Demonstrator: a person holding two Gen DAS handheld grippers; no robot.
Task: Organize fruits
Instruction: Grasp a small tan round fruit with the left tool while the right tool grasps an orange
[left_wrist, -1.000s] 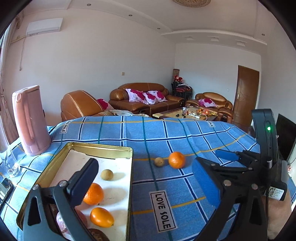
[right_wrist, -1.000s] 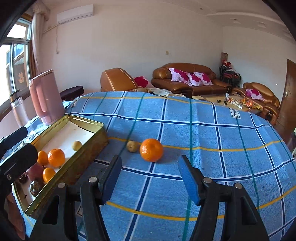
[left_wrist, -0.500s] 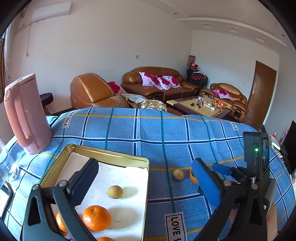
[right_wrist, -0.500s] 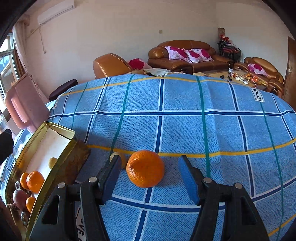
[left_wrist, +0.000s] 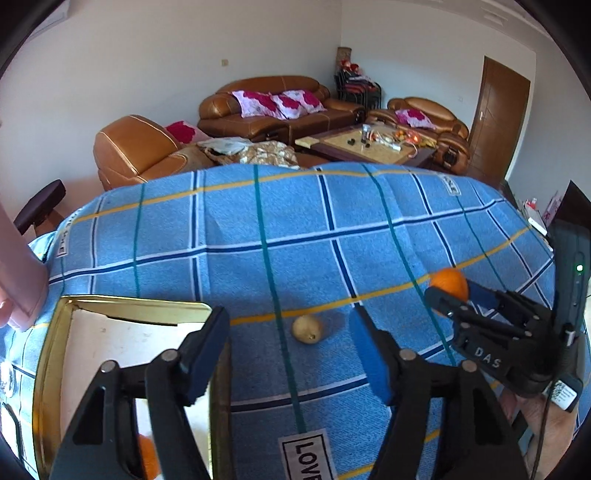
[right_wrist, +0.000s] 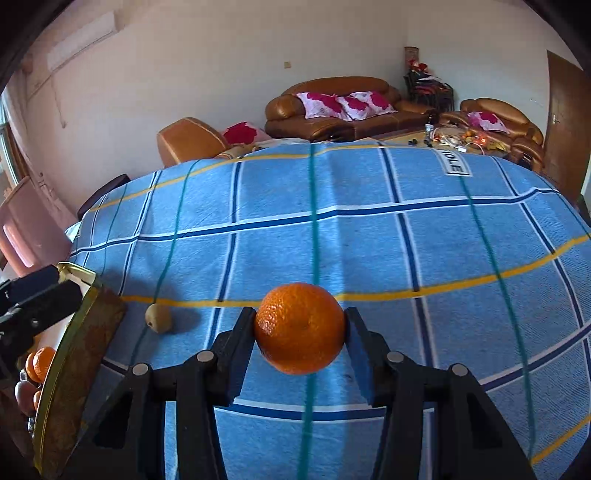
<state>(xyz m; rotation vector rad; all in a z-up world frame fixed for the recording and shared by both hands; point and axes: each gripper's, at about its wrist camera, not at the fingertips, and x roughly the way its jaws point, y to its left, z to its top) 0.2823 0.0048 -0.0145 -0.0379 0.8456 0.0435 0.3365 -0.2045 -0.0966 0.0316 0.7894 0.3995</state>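
Both my feeds are bright with daylight; on the right wrist view it pours in from the window side at the left, washing the pink kettle (right_wrist: 26, 229) pale. The orange (right_wrist: 300, 328) carries a soft highlight on top and drops a short shadow on the blue checked cloth (right_wrist: 369, 236), as does the small yellowish fruit (left_wrist: 307, 329), its shadow falling to the right. Fisheye bending bows the cloth's lines and curves the walls, with black vignette in every corner. The cloth's near stripes smear with motion blur, and the gold tin (left_wrist: 48, 369) glints along its rim.
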